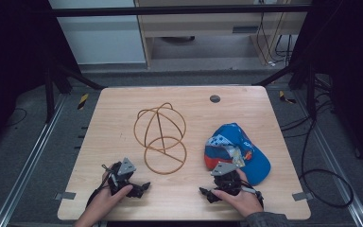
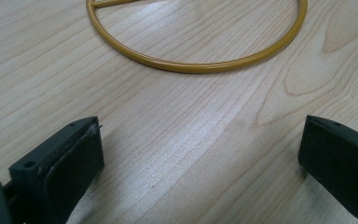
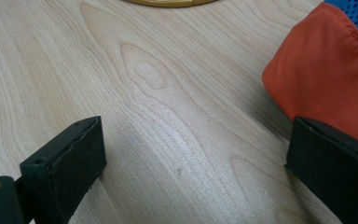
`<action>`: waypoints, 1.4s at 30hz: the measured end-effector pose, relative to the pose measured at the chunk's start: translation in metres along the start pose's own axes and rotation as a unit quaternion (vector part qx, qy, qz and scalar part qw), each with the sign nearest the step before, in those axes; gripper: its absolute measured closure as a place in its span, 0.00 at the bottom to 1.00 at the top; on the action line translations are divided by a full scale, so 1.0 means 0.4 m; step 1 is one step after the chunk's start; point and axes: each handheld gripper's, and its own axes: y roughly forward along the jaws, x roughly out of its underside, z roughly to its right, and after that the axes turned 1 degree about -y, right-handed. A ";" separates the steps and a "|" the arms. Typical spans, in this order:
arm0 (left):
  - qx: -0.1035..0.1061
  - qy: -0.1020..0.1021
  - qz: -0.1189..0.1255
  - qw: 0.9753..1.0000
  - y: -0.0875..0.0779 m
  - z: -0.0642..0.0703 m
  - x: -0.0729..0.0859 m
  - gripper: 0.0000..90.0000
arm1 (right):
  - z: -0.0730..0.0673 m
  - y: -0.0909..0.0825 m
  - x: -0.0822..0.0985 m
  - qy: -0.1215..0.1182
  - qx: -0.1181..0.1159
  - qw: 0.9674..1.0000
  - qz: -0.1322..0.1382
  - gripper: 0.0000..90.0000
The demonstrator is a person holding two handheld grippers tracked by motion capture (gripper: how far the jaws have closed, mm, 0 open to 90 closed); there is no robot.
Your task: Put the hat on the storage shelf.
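Note:
A gold wire stand (image 1: 160, 138), made of hoops on a round base ring, sits at the middle of the wooden table (image 1: 118, 109). To its right lies a blue cap (image 1: 238, 150) with orange and patterned panels. My left gripper (image 1: 127, 182) rests on the table near the front edge, open, just short of the base ring (image 2: 200, 66). Bare wood lies between the jaws of the left gripper (image 2: 200, 140). My right gripper (image 1: 223, 182) is down in front of the cap, also open. In the right gripper view (image 3: 196, 140), the cap's orange cloth (image 3: 326, 79) lies right beside the right-hand jaw.
A dark round grommet (image 1: 214, 99) sits near the table's far edge. Black frame legs stand at both far corners, and cables (image 1: 321, 179) loop on the floor to the right. Bare wood lies to the left of the stand and along the far edge.

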 end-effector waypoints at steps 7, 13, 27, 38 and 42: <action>0.000 0.000 0.000 1.000 0.000 0.001 0.000 0.00 | -0.001 0.001 -0.001 0.003 0.003 1.000 0.000 0.05; 0.000 0.000 0.000 1.000 0.000 0.002 0.000 0.00 | -0.001 0.002 -0.001 0.007 0.006 1.000 0.000 0.05; -0.001 -0.001 0.000 1.000 0.000 0.002 0.000 0.00 | 0.008 -0.069 -0.024 0.020 0.017 1.000 -0.005 0.11; 0.000 -0.001 0.000 1.000 0.000 0.002 0.000 0.00 | 0.081 -0.180 -0.028 0.039 0.052 0.998 -0.013 0.20; 0.000 -0.001 0.000 1.000 0.000 0.002 0.000 0.00 | 0.119 -0.237 -0.038 0.038 0.077 0.996 -0.026 0.26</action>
